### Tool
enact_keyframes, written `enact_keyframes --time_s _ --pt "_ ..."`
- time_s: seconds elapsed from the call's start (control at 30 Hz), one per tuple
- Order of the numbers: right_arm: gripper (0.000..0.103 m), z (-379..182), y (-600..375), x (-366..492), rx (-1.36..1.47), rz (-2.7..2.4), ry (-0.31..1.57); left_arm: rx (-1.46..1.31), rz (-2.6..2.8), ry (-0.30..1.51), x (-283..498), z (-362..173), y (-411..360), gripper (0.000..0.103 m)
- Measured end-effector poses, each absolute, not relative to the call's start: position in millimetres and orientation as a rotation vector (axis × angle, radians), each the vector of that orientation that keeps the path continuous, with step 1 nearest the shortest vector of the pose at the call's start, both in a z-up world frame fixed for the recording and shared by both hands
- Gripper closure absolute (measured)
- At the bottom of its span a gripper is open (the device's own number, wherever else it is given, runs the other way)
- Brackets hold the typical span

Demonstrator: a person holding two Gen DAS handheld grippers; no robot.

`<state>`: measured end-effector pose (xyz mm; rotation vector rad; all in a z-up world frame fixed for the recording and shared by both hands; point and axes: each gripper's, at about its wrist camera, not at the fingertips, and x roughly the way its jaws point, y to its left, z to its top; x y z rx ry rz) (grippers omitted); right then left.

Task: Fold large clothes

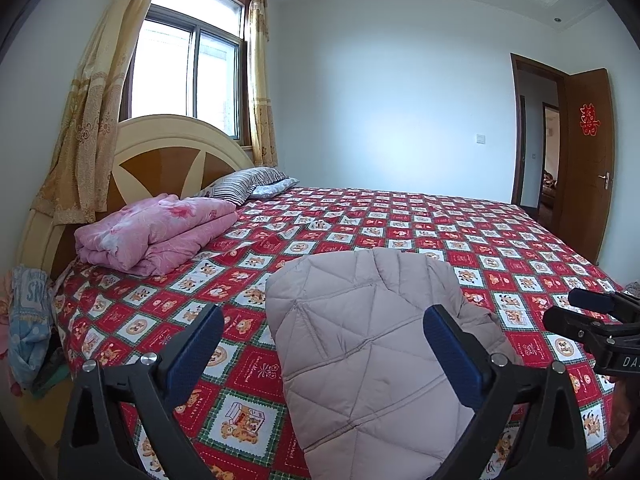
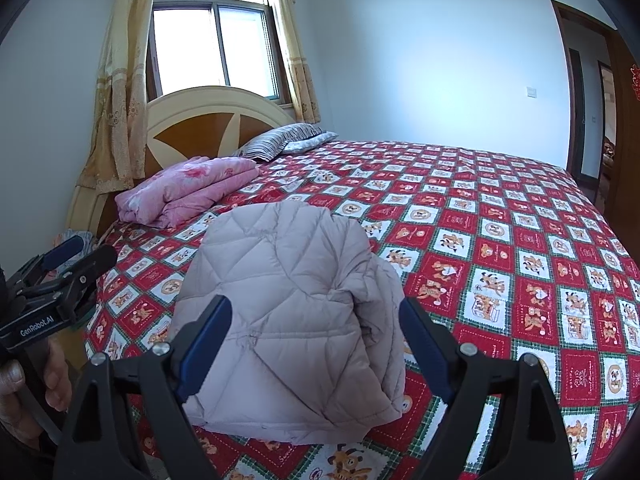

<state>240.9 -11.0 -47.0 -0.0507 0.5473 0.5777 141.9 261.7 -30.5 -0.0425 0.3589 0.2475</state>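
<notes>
Black-framed tongs (image 2: 316,344) with blue ribbed pads (image 2: 206,346); silver screws; white "GenRobot.AI" lettering.

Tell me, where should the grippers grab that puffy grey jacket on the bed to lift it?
Probably by its near edge, coming in low from the bedside. The puffy jacket lies folded into a thick bundle on the bedspread, its near hem by the bed's edge. The left gripper and right gripper are both open; one at each near corner should keep the fold together.
</notes>
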Motion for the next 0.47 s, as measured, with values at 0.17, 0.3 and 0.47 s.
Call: enact_keyframes --time_s 0.17,0.3,0.47 --pt "0.015 -48.3 -10.0 241.4 -0.050 0.578 0.554 -0.045 0.246 0.350 140.6 -32.9 262.0 0.001" --pt "0.015 -49.0 -10.5 242.1 -0.049 0.576 0.557 -0.014 0.266 0.321 137.6 -32.6 258.7 0.001" --pt "0.015 -49.2 -11.3 242.1 -0.050 0.578 0.557 0.004 0.259 0.313 137.9 -33.1 255.1 0.001"
